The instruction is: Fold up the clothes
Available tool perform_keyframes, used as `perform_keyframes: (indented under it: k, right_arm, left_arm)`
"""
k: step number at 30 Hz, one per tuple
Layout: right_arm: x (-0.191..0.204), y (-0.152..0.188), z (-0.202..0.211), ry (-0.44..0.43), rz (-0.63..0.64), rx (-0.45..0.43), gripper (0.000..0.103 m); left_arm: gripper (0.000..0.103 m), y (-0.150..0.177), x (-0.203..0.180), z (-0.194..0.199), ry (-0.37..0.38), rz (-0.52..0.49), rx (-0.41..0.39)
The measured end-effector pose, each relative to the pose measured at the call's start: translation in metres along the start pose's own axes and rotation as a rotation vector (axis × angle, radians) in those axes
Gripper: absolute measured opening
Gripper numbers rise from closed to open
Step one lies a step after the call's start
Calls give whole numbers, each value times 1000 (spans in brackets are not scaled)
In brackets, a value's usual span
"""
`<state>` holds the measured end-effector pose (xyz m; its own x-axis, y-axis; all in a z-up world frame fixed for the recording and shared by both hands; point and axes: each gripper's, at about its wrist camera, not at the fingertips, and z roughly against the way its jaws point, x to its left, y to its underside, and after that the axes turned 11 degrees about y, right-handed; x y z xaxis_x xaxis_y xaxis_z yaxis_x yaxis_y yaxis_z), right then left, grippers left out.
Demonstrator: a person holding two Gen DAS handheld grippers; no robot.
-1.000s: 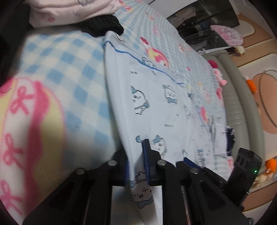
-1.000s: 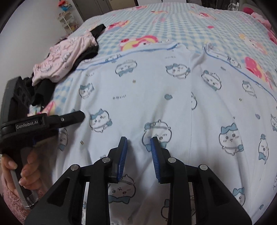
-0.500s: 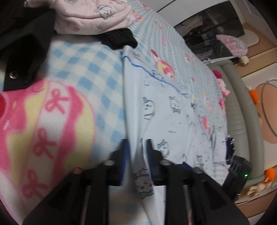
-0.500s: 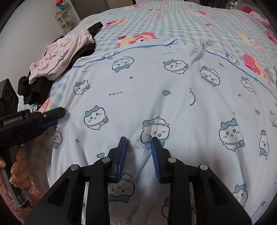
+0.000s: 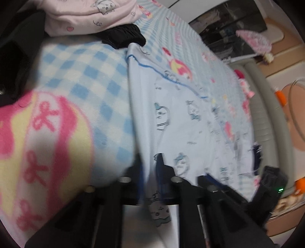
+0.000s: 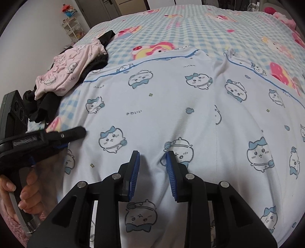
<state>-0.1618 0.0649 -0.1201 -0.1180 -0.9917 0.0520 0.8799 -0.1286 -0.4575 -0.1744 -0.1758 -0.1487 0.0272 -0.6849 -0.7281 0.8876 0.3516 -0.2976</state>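
Observation:
Light blue pajama pants (image 6: pixel 171 106) with a cartoon print and blue piping lie spread flat on the bed. They also show in the left wrist view (image 5: pixel 183 122). My left gripper (image 5: pixel 149 166) is at the pants' left side edge, its jaws closed on that edge. In the right wrist view the left gripper (image 6: pixel 76 133) sits at the garment's left edge, held by a hand. My right gripper (image 6: pixel 152 162) is open, its blue pads either side of a small fold of the cloth near the middle of the near end.
A checked blue blanket (image 6: pixel 190 28) with pink cartoon figures covers the bed. A pile of pink and black clothes (image 6: pixel 72 72) lies at the far left, also in the left wrist view (image 5: pixel 91 17). A grey bed frame (image 5: pixel 265 106) runs along the right.
The left gripper has slid along the pants' left edge towards the clothes pile, still on the cloth. The right gripper has stayed open over the middle.

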Motion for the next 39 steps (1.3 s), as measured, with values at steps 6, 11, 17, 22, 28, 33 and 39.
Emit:
perform_keyframes:
  k: [6,11,17,22,28,33,39]
  right_arm:
    - [-21,1,-7,104,-11,26,30]
    - [-17,0,7,41,-18,-20,32]
    - [9,-2,15,-47,22,-29,32]
    - [18,4,1,-50,42,19,32]
    - [10,7,-9,-53,17,50,32]
    - [14,8,-7,-29,47,42,32]
    - [11,6,-5,-24,44,36,32]
  left_arm:
    - [6,-4,12,36,-63,13,-82]
    - [9,-7,30,34,86,100,-40]
    - [19,-4,25,23,132,95,-1]
    - [28,-2,23,17,147,92,20]
    - [28,0,19,2,164,86,50]
    - [2,1,9,8,76,27,24]
    - [2,1,6,32,-4,-21,-23]
